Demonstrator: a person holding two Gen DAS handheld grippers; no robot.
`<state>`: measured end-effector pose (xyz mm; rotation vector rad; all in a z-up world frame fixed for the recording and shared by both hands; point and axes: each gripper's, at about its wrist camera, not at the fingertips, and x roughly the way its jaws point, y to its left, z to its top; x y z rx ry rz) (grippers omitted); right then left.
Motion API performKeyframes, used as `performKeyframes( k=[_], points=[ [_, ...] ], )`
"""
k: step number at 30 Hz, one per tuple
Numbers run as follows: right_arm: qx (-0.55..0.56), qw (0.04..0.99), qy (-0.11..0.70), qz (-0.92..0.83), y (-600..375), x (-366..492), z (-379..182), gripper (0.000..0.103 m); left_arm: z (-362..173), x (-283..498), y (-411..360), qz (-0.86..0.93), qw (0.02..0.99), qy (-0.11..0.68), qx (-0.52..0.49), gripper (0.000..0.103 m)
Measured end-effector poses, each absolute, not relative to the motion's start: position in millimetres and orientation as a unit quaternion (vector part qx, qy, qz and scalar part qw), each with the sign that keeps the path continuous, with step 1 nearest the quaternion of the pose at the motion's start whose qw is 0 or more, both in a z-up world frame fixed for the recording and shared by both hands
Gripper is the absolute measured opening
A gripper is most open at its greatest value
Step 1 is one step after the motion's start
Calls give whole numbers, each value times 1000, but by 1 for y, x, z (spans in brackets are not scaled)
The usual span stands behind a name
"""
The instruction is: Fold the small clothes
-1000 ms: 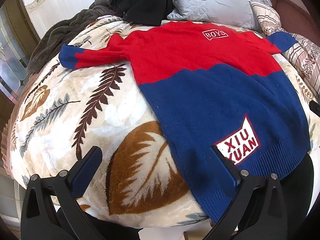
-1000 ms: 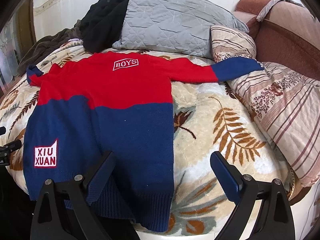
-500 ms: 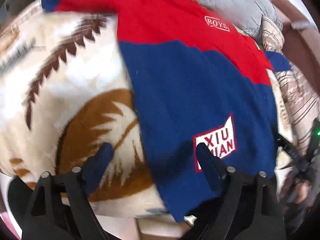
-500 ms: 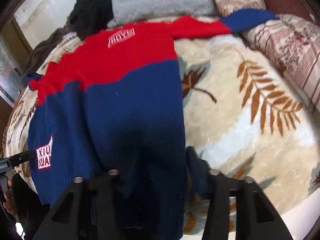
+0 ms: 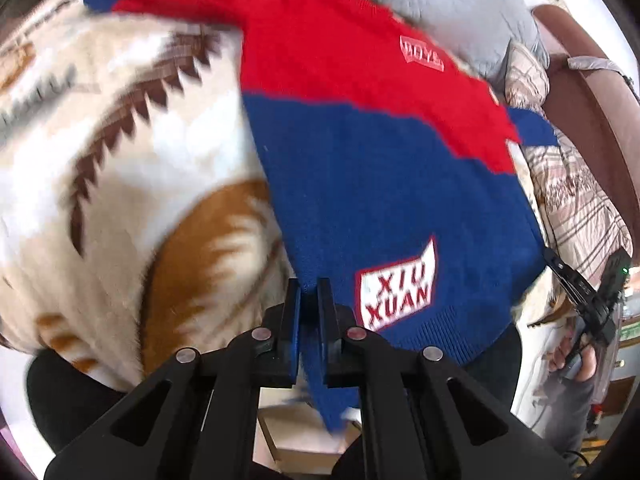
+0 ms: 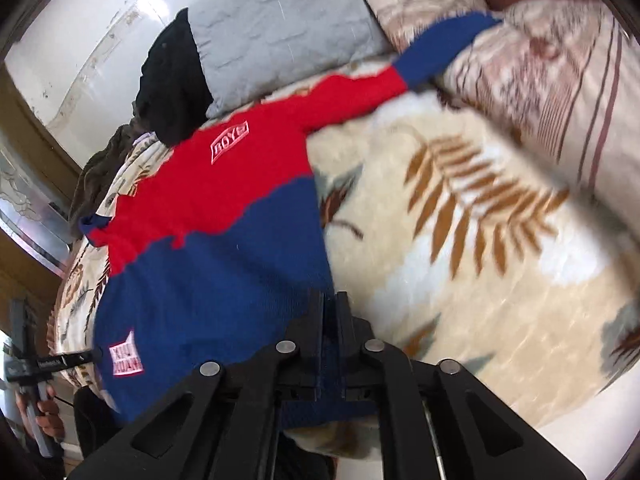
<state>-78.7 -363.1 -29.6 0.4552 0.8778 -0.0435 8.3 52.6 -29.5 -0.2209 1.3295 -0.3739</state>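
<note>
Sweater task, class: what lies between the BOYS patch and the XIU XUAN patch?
Only the sweater's own knit, red then blue; nothing rests on it. Left wrist view shows it.

Both wrist views are bright and evenly lit by soft daylight, with only faint shadows. Motion blur smears the leaf-print blanket (image 5: 120, 184) and the striped pillow (image 6: 560, 92). Fisheye distortion bends the edges, and a dark vignette rings each frame.

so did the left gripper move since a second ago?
Yes. The left gripper came in from over the leaf blanket to the sweater hem corner, and its jaws have just closed on it.
</note>
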Motion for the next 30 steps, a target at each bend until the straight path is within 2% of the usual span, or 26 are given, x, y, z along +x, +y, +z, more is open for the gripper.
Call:
performKeyframes(
  k=[1, 2, 3, 4, 5, 6, 7, 8, 9, 15, 17, 23, 24, 27, 28, 30],
  points=[
    [228, 877, 422, -21, -365, -81, -33, 15, -35, 5, 51, -178, 760, 616, -110, 6],
    [234, 875, 424, -21, -366, -81, -36, 31, -39, 2, 50, -183, 757, 616, -118, 14],
    [238, 872, 427, -26, -367, -81, -39, 51, -42, -1, 48, -190, 753, 617, -123, 23],
    [235, 871, 430, -33, -368, -78, -42, 54, -43, -2, 46, -197, 749, 619, -127, 45],
    [230, 870, 435, -36, -367, -76, -46, 54, -44, -4, 42, -202, 747, 619, -136, 52],
    [228, 869, 438, -31, -367, -72, -50, 47, -42, -3, 39, -202, 749, 616, -138, 52],
    [228, 867, 444, -11, -364, -69, -53, 35, -41, -2, 35, -200, 754, 612, -130, 50],
    [227, 865, 447, 3, -362, -67, -52, 12, -39, -1, 31, -199, 760, 609, -113, 17],
    [223, 867, 446, 8, -359, -68, -48, 12, -37, 1, 29, -197, 763, 607, -100, 7],
    [285, 890, 348, 73, -370, -92, 13, 11, 0, 9, 59, -204, 770, 582, -161, 7],
    [293, 883, 359, 70, -370, -90, 7, 11, 1, 7, 62, -195, 771, 588, -148, 7],
    [247, 840, 483, 1, -366, -69, -57, 14, -51, 4, 59, -170, 730, 651, -118, 7],
    [240, 844, 479, -1, -365, -67, -52, 20, -47, 2, 62, -181, 731, 646, -120, 7],
    [181, 887, 425, -4, -356, -57, -11, 24, -6, 2, 69, -208, 773, 592, -101, 7],
    [171, 896, 409, 4, -353, -51, -3, 26, 13, 6, 65, -210, 796, 561, -82, 10],
    [161, 908, 386, 21, -345, -31, 7, 30, 32, 19, 52, -206, 821, 529, -52, 28]
  ],
)
